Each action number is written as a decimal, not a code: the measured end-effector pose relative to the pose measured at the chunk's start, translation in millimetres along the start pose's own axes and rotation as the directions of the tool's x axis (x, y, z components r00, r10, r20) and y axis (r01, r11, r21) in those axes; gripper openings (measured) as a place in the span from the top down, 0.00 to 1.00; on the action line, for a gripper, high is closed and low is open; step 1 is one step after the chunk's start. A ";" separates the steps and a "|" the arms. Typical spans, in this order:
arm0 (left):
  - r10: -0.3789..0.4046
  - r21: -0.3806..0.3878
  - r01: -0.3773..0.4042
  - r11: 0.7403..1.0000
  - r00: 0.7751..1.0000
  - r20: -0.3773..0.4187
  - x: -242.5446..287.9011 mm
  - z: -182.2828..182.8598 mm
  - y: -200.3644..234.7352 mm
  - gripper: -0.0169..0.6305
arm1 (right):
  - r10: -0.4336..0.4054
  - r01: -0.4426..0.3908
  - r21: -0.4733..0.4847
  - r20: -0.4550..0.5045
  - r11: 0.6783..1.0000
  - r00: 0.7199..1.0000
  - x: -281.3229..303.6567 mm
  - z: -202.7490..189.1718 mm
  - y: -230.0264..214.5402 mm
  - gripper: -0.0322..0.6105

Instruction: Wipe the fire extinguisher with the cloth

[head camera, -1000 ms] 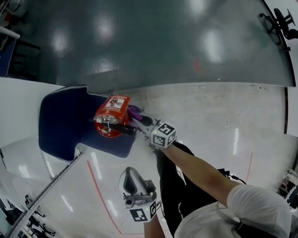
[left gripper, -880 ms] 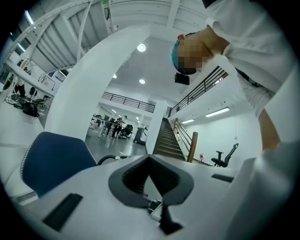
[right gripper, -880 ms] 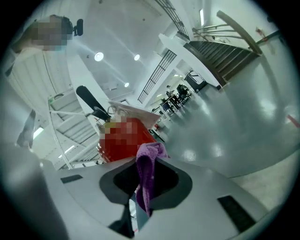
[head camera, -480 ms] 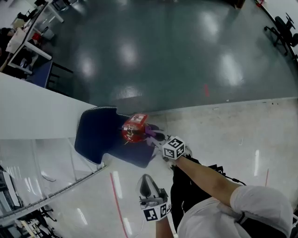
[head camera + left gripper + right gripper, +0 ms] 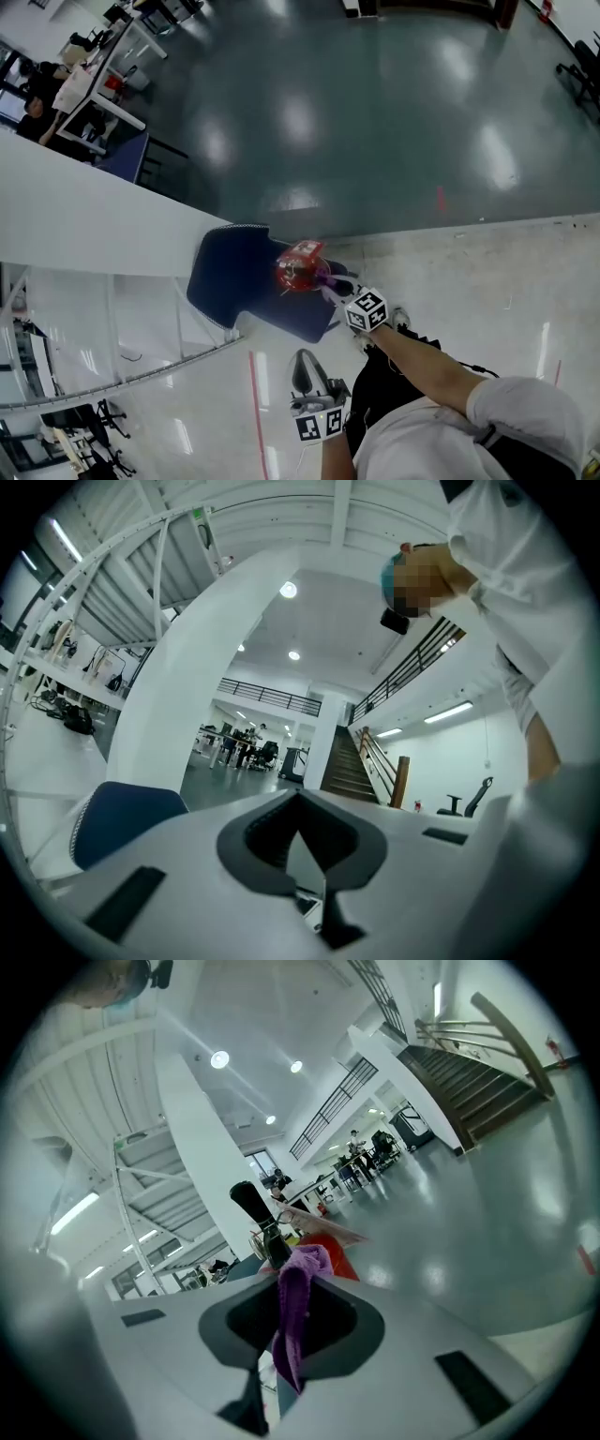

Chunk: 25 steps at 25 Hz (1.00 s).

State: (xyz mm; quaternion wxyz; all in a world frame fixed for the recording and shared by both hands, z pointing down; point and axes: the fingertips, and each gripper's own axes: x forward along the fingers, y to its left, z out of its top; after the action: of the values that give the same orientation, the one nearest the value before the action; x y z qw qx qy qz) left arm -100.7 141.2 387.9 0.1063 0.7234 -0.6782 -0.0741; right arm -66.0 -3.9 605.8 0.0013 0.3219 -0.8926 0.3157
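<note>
Head view put the left gripper (image 5: pixel 303 360) nearest the person, hanging idle over the pale floor (image 5: pixel 487 272), its jaws pressed together on nothing. Further out, the right gripper (image 5: pixel 330 284) was clamped on a purple cloth (image 5: pixel 324 274), which seemed to touch the near right side of the red fire extinguisher (image 5: pixel 298 268). The extinguisher sat on a dark blue mat (image 5: pixel 230 281) beside a white wall (image 5: pixel 94 225). I judged the wiping under way. Nothing showed how much was already clean, and the far side looked left to do.
</note>
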 end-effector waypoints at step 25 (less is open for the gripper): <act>-0.693 0.037 0.715 0.698 0.688 -0.213 94.5 -14.5 123.9 0.96 | -0.724 0.734 0.116 0.324 0.669 0.609 -79.6 1.9 69.4 0.86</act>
State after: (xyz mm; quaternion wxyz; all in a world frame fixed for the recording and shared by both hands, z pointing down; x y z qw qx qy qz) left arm -210.1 40.6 436.9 0.0888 0.9367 -0.3387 -0.0027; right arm -42.4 81.9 548.8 -0.0212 0.7066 -0.6743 0.2135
